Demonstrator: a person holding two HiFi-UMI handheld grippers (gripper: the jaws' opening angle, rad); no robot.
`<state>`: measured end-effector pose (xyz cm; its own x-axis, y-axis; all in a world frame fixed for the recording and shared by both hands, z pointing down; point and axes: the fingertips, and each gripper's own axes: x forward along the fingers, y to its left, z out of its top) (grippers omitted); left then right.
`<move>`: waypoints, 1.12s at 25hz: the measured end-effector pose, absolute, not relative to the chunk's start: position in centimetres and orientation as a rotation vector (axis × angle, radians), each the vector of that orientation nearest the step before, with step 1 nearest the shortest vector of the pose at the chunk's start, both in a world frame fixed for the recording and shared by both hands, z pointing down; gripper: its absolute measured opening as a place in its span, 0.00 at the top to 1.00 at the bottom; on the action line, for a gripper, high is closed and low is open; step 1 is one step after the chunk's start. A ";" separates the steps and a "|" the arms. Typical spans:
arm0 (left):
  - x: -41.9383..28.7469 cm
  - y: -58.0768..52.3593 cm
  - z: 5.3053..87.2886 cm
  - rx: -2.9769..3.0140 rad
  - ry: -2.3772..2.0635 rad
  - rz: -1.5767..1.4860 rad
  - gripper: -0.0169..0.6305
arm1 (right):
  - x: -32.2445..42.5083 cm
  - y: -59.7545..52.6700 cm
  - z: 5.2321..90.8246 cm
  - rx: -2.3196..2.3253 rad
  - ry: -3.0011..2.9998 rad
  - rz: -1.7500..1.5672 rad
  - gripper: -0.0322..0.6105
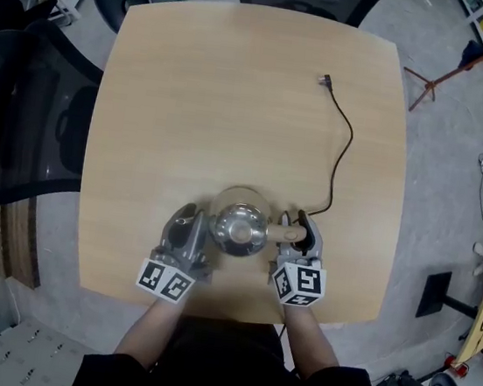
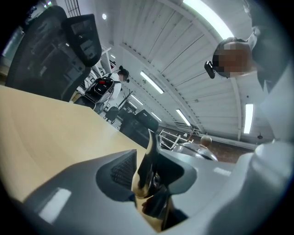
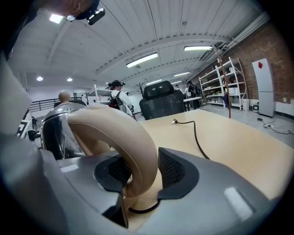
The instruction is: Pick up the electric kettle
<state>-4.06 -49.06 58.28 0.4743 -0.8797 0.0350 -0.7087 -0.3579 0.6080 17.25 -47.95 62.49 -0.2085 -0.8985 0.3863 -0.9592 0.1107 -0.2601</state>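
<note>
The electric kettle (image 1: pixel 239 227) stands upright near the table's front edge, steel and glass, with a knobbed lid and a cream handle (image 1: pixel 285 234). My left gripper (image 1: pixel 195 226) is at its left side, and in the left gripper view the dark shiny spout (image 2: pixel 149 170) sits pinched between the pads of that gripper (image 2: pixel 147 176). My right gripper (image 1: pixel 300 232) is at the kettle's right side. In the right gripper view the curved handle (image 3: pixel 124 137) fills the gap of the right gripper (image 3: pixel 140 172), touching both pads. The kettle's body (image 3: pixel 57 128) shows at the left there.
A black cord (image 1: pixel 344 148) runs from the kettle's base across the wooden table (image 1: pixel 236 99) to a loose plug (image 3: pixel 175 121) at the far right. Black office chairs (image 1: pixel 22 115) stand left of the table. A red stand (image 1: pixel 442 77) is on the floor beyond the right corner.
</note>
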 end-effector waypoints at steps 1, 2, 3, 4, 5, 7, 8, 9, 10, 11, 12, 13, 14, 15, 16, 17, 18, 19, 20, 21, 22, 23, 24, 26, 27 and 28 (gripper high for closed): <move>-4.1 -49.1 58.3 2.160 -1.308 -0.411 0.78 | 17.2 -48.1 62.6 1.890 -2.238 0.701 0.75; -4.1 -49.1 58.4 2.155 -1.306 -0.417 0.79 | 17.1 -48.2 62.7 1.894 -2.234 0.708 0.75; -4.2 -49.2 58.4 2.152 -1.304 -0.421 0.79 | 17.1 -48.2 62.7 1.898 -2.229 0.715 0.76; -4.2 -49.1 58.4 2.152 -1.302 -0.422 0.79 | 17.1 -48.3 62.8 1.905 -2.225 0.722 0.77; -4.2 -49.1 58.5 2.152 -1.300 -0.423 0.79 | 17.0 -48.2 62.9 1.913 -2.221 0.730 0.77; -4.3 -49.1 58.6 2.147 -1.295 -0.426 0.79 | 16.9 -48.0 63.0 1.930 -2.215 0.751 0.79; -4.3 -49.1 58.6 2.144 -1.292 -0.429 0.79 | 16.9 -48.0 63.1 1.937 -2.214 0.763 0.80; -4.3 -49.1 58.6 2.142 -1.289 -0.433 0.79 | 16.8 -47.9 63.1 1.942 -2.214 0.774 0.82; -4.3 -49.1 58.6 2.142 -1.285 -0.438 0.79 | 16.8 -47.9 63.1 1.947 -2.214 0.782 0.83; -4.3 -49.2 58.6 2.144 -1.280 -0.443 0.79 | 16.8 -48.0 63.1 1.953 -2.214 0.788 0.83; -4.3 -49.2 58.6 2.147 -1.275 -0.446 0.79 | 16.8 -48.0 63.1 1.960 -2.213 0.792 0.83; -4.3 -49.3 58.6 2.150 -1.271 -0.448 0.79 | 16.9 -48.1 63.1 1.968 -2.209 0.793 0.83; -4.2 -49.4 58.6 2.152 -1.269 -0.449 0.79 | 17.0 -48.2 63.1 1.978 -2.201 0.791 0.83; -4.2 -49.5 58.6 2.154 -1.269 -0.447 0.79 | 17.1 -48.3 63.2 1.987 -2.191 0.786 0.83; -4.1 -49.6 58.6 2.152 -1.269 -0.444 0.80 | 17.3 -48.3 63.2 1.997 -2.180 0.780 0.82; -4.0 -49.8 58.7 2.148 -1.268 -0.441 0.80 | 17.3 -48.4 63.2 2.006 -2.171 0.772 0.82; -4.0 -50.1 58.8 2.142 -1.264 -0.437 0.81 | 17.4 -48.4 63.1 2.012 -2.164 0.764 0.82; -3.9 -50.3 58.8 2.136 -1.260 -0.435 0.81 | 17.4 -48.5 63.0 2.018 -2.158 0.760 0.82; -3.9 -50.5 58.9 2.129 -1.255 -0.436 0.82 | 17.4 -48.5 63.0 2.023 -2.152 0.757 0.82; -4.0 -50.7 58.8 2.120 -1.252 -0.442 0.82 | 17.4 -48.5 62.9 2.031 -2.146 0.754 0.82; -4.0 -50.8 58.6 2.113 -1.250 -0.456 0.82 | 17.4 -48.5 62.6 2.041 -2.145 0.747 0.82; -4.1 -50.9 58.2 2.109 -1.246 -0.477 0.82 | 17.4 -48.5 62.3 2.054 -2.148 0.738 0.82; -4.1 -51.0 57.6 2.108 -1.239 -0.504 0.81 | 17.4 -48.5 61.7 2.066 -2.158 0.725 0.82; -4.1 -51.1 56.3 2.111 -1.215 -0.553 0.78 | 17.4 -48.4 60.5 2.087 -2.183 0.690 0.82; -4.1 -51.0 55.8 2.117 -1.203 -0.565 0.78 | 17.3 -48.2 59.9 2.096 -2.191 0.672 0.82; -4.3 -50.8 55.3 2.123 -1.193 -0.571 0.78 | 17.2 -47.9 59.4 2.103 -2.194 0.657 0.82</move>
